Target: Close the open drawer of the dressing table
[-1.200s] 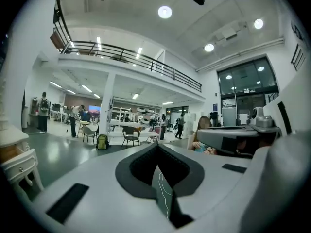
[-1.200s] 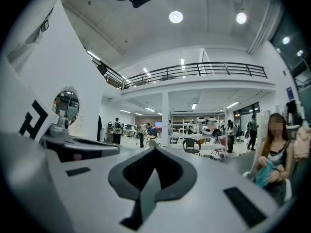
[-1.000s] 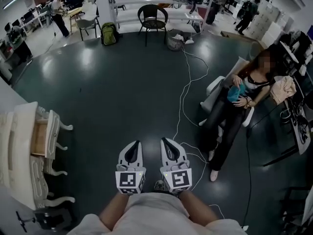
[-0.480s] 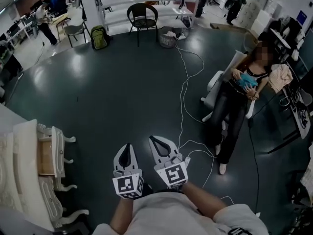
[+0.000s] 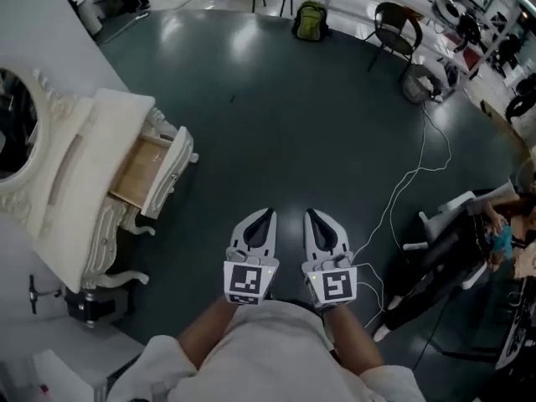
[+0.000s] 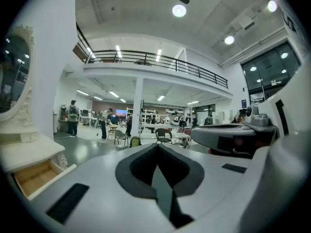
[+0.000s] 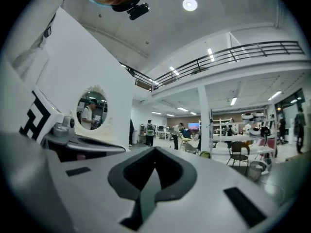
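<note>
I hold the white left gripper (image 5: pixel 265 218) and white right gripper (image 5: pixel 313 218) side by side, both jaws together on nothing. The cream carved dressing table (image 5: pixel 84 162) stands ahead to the left. Its wood-lined drawer (image 5: pixel 170 177) is pulled out, well apart from both.

big open lab hall, mezzanine (image 6: pixel 146 73) w/ railing (image 6: pixel 160 60), chairs (image 5: pixel 397 22), ppl (image 6: pixel 73 119) at back, cables (image 5: pixel 408 180) on dark floor (image 5: pixel 285 124)
</note>
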A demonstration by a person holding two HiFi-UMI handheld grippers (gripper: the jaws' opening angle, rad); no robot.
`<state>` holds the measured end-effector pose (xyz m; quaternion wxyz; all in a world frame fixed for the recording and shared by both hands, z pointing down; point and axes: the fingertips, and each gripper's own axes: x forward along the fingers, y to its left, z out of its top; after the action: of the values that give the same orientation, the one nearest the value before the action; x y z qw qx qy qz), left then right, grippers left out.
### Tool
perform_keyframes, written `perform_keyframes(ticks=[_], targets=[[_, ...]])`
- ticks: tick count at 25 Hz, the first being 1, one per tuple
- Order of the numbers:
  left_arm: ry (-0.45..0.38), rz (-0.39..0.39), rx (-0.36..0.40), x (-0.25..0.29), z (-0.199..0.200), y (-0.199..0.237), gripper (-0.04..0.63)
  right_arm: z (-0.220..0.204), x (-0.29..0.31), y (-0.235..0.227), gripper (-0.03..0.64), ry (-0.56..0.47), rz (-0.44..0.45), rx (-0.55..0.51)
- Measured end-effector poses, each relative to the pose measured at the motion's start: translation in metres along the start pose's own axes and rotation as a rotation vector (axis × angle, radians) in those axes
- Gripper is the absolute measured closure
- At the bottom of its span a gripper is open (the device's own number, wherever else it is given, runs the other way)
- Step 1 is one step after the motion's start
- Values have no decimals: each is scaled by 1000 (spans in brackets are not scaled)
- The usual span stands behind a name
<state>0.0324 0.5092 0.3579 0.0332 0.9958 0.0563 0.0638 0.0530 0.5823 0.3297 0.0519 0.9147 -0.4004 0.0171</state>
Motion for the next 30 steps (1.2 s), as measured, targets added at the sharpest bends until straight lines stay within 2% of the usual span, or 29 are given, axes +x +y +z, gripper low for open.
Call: perform_keyframes(ticks=[6, 13, 23, 30], targets=[[11, 127, -29, -16, -7, 96, 589, -1, 75, 63, 601, 10, 125, -4], [1, 259, -73, -30, -8, 165, 589, -1, 136, 118, 601, 16, 286, -5], [60, 404, -73, 1, -21, 243, 589, -11, 234, 139, 601, 16, 461, 9], [116, 502, -104, 37, -28, 298, 589, -22, 316, 136, 601, 44, 585, 10]])
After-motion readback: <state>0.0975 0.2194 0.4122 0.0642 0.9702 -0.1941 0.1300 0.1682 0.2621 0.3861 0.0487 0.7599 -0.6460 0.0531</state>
